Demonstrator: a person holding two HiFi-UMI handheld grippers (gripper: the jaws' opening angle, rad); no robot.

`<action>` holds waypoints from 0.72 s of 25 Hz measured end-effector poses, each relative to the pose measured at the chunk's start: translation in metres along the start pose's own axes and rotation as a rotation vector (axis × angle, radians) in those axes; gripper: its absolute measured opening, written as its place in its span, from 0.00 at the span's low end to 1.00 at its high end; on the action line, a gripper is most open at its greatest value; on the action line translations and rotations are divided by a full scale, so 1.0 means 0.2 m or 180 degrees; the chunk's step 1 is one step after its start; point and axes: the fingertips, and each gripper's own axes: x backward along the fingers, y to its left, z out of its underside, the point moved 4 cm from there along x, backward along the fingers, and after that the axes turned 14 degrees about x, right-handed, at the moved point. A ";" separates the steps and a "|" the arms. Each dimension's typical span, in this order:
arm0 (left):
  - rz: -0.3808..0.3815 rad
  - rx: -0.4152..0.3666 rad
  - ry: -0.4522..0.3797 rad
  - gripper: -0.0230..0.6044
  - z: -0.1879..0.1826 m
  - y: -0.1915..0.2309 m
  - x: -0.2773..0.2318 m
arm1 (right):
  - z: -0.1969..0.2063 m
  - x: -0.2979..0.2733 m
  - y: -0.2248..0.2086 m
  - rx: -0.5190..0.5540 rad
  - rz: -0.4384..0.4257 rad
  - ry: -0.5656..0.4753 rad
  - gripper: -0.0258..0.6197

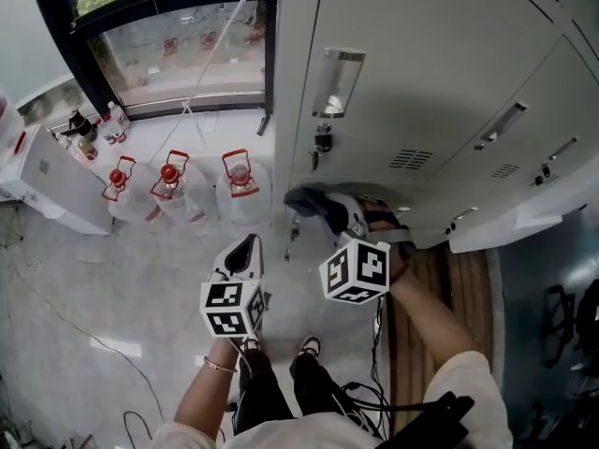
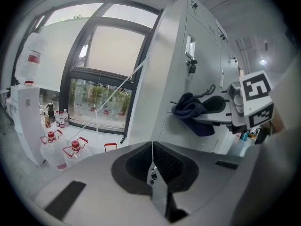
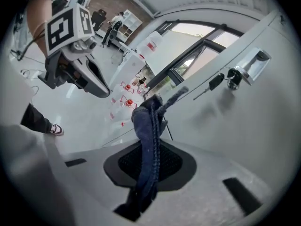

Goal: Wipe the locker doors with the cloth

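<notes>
Closest in, at the bottom middle of the head view, are the person's shoes point(image 1: 309, 346) on the pale floor point(image 1: 103, 288). Just above them is the left hand-held gripper point(image 1: 247, 251), jaws pressed together on nothing. It hangs in open air, off to the left of the lockers.

Right of it, the right hand-held gripper point(image 1: 329, 211) is pinching the dark blue cloth point(image 1: 309, 200). In that gripper's own view the cloth runs between the jaws and flops out past the tips. The bunched end sits right at the lower part of the grey locker door point(image 1: 421, 54), looks like it's touching.

Straight above the cloth a key point(image 1: 323, 143) dangles from the lock, and over that a label holder point(image 1: 339, 82) sticks out of the door.

Left of the locker's corner, three clear water jugs point(image 1: 170, 187) with red handles stand on the floor. Further left there's a white cabinet point(image 1: 51, 185) with small bottles point(image 1: 94, 129) behind it, and the window point(image 1: 178, 40) fills the upper left.
</notes>
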 end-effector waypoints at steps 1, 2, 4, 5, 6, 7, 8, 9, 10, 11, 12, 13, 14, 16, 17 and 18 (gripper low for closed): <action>0.0012 0.0023 -0.0004 0.05 0.01 0.00 -0.01 | 0.00 -0.02 0.00 0.0071 0.0023 0.0012 0.11; 0.0027 0.0048 -0.0010 0.05 0.01 0.00 -0.02 | 0.01 -0.03 -0.01 0.0131 0.0036 0.0025 0.11; 0.0052 0.0090 -0.0021 0.05 0.02 0.01 -0.03 | 0.01 -0.07 0.00 0.0212 0.0034 0.0041 0.11; 0.0060 0.0103 -0.0024 0.05 0.03 0.01 -0.04 | 0.02 -0.08 0.00 0.0235 0.0028 0.0046 0.11; 0.0067 0.0111 -0.0025 0.05 0.03 0.01 -0.05 | 0.02 -0.09 0.00 0.0252 0.0025 0.0048 0.11; 0.0075 0.0117 -0.0024 0.05 0.04 0.01 -0.06 | 0.03 -0.11 0.01 0.0264 0.0023 0.0049 0.11; 0.0083 0.0122 -0.0021 0.05 0.05 0.01 -0.07 | 0.03 -0.12 0.02 0.0273 0.0024 0.0047 0.11; 0.0091 0.0126 -0.0018 0.05 0.06 0.01 -0.08 | 0.03 -0.13 0.03 0.0276 0.0027 0.0044 0.11; 0.0097 0.0127 -0.0015 0.05 0.07 0.02 -0.09 | 0.03 -0.14 0.04 0.0272 0.0031 0.0039 0.11; 0.0100 0.0128 -0.0012 0.05 0.08 0.02 -0.10 | 0.04 -0.15 0.05 0.0264 0.0034 0.0033 0.11; 0.0101 0.0128 -0.0010 0.05 0.09 0.03 -0.11 | 0.04 -0.16 0.06 0.0255 0.0036 0.0027 0.11; 0.0101 0.0130 -0.0007 0.05 0.10 0.03 -0.12 | 0.04 -0.17 0.07 0.0245 0.0037 0.0022 0.11; 0.0101 0.0131 -0.0002 0.05 0.11 0.04 -0.13 | 0.04 -0.18 0.08 0.0235 0.0037 0.0018 0.11; 0.0106 0.0130 0.0012 0.05 0.14 0.05 -0.15 | 0.05 -0.20 0.10 0.0215 0.0034 0.0015 0.11; 0.0109 0.0126 0.0021 0.05 0.15 0.06 -0.16 | 0.05 -0.21 0.12 0.0205 0.0028 0.0014 0.11; 0.0113 0.0122 0.0031 0.05 0.17 0.07 -0.17 | 0.06 -0.22 0.13 0.0198 0.0024 0.0013 0.11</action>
